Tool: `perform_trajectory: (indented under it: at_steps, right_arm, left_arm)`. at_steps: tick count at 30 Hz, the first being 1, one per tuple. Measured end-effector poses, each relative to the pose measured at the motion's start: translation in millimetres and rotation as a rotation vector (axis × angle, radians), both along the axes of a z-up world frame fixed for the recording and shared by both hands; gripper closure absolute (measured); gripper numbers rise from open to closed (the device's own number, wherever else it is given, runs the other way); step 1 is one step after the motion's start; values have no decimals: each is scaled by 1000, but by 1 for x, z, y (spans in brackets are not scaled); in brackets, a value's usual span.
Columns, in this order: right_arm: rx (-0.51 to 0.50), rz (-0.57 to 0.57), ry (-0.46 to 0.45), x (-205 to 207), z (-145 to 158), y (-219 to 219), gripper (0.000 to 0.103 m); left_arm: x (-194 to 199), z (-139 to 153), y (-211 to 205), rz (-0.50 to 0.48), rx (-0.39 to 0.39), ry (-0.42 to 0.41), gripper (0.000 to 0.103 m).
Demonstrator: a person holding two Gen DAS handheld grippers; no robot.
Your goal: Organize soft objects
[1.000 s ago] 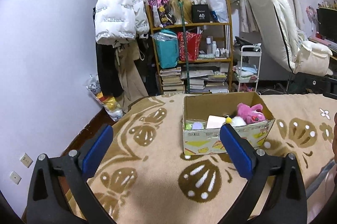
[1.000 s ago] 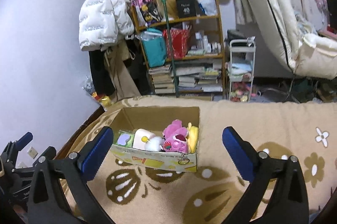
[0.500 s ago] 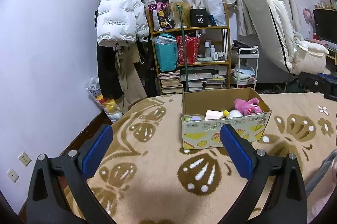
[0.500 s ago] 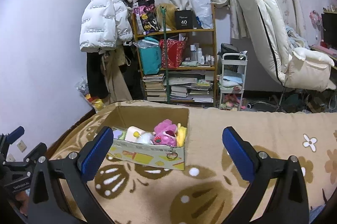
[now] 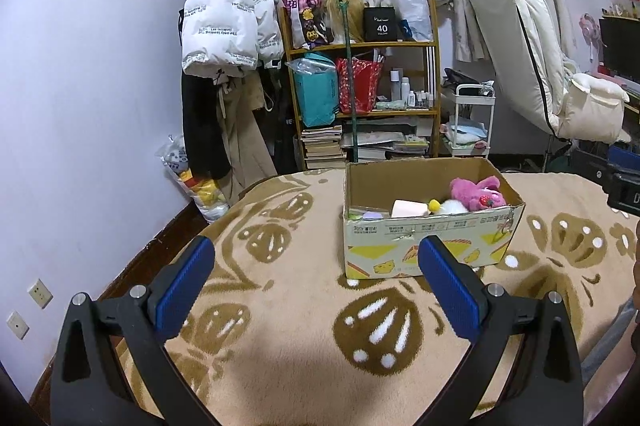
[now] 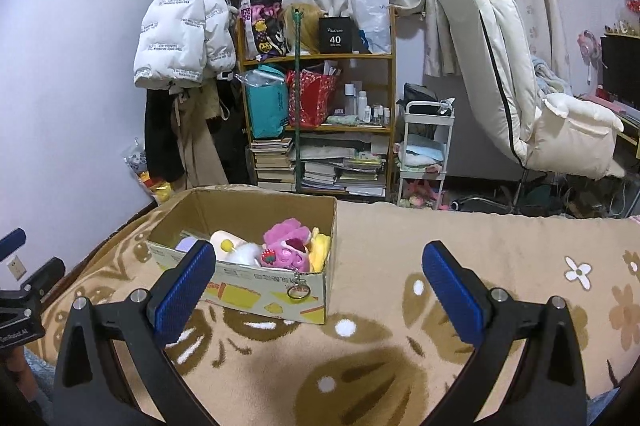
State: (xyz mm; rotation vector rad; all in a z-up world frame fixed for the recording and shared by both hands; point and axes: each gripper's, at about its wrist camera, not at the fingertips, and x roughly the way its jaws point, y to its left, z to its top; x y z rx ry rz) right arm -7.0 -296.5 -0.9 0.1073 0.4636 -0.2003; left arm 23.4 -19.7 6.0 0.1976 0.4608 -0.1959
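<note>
From the left wrist camera, the left gripper (image 5: 316, 268) stands wide open with nothing between its blue pads (image 5: 182, 290), poised above the tan blanket (image 5: 280, 306) with brown paw-like prints that covers the bed. The cardboard box (image 5: 428, 242) sits on that blanket at about 1 o'clock from the gripper, its near wall just behind the right-hand pad. Inside it, toward the 2 o'clock corner, lies a pink plush toy (image 5: 478, 192); beside that toy, toward 9 o'clock, are a white fluffy piece with a small yellow ball (image 5: 435, 204) and a pale pink block (image 5: 408, 209). Beyond the bed at 12 o'clock stands a wooden shelf (image 5: 360, 98) crowded with bags and books, and a white puffer jacket (image 5: 224, 22) hangs at 11 o'clock.

From the right wrist camera, the right gripper (image 6: 318, 270) is likewise spread wide and empty. The cardboard box (image 6: 256, 290) lies at about 11 o'clock, partly behind the left-hand pad (image 6: 184, 290). The pink plush toy (image 6: 288, 246) rests against the box's 3 o'clock wall with a yellow soft item (image 6: 320, 250) just beside it. A metal key ring (image 6: 298, 292) hangs on the box's front. At 9 o'clock, part of the left gripper (image 6: 24, 290) shows at the frame edge. A cream recliner (image 6: 516, 86) stands at 2 o'clock.
</note>
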Motion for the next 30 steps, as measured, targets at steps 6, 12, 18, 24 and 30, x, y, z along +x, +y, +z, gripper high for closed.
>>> perform_trajectory:
  at_steps: [6,12,18,24,30]
  right_arm:
    - [5,5,-2,5,-4,0,0]
    - [13,11,12,10,-7,0,0]
    - [21,11,13,12,-9,-1,0]
    - [21,11,12,12,-9,-2,0]
    - [21,11,12,12,-10,-3,0]
  left_arm:
    - [8,-8,-1,17,-14,12,2]
    - [10,-13,-3,16,-13,12,2]
    - [7,-15,-8,11,5,7,2]
    - [4,-16,-8,18,16,-2,2]
    - [4,-16,-8,24,17,-2,2]
